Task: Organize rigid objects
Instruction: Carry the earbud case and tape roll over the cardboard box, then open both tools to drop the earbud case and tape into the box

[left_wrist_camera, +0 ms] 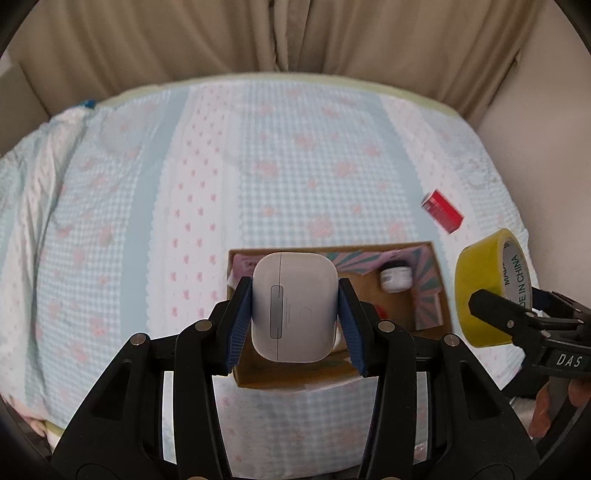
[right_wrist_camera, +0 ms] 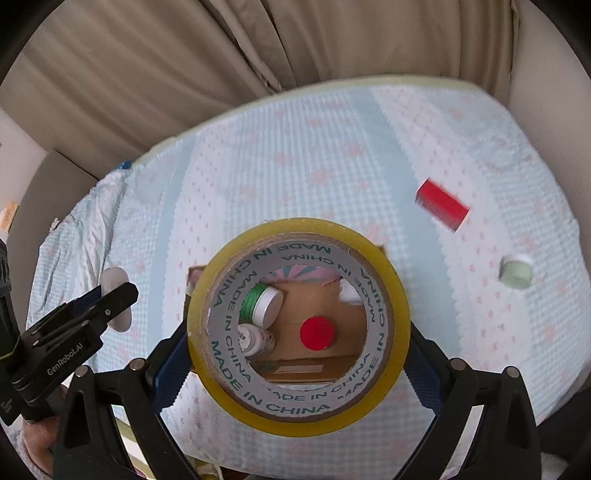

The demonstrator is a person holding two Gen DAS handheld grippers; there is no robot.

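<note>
My left gripper (left_wrist_camera: 294, 314) is shut on a white earbuds case (left_wrist_camera: 294, 306) and holds it above the open cardboard box (left_wrist_camera: 439, 280) on the bed. My right gripper (right_wrist_camera: 297, 343) is shut on a yellow tape roll (right_wrist_camera: 298, 413) and holds it over the same box; the roll also shows at the right of the left wrist view (left_wrist_camera: 480, 291). Through the roll's hole I see a green thread spool (right_wrist_camera: 258, 299), a small white bottle (right_wrist_camera: 255, 339) and a red cap (right_wrist_camera: 317, 333) inside the box. The white bottle also shows in the left wrist view (left_wrist_camera: 396, 278).
A red box (right_wrist_camera: 442, 204) lies on the checked bedspread (right_wrist_camera: 332, 166) to the far right, also in the left wrist view (left_wrist_camera: 442, 210). A pale green small cylinder (right_wrist_camera: 515, 275) lies further right. Beige curtains (left_wrist_camera: 258, 33) hang behind the bed.
</note>
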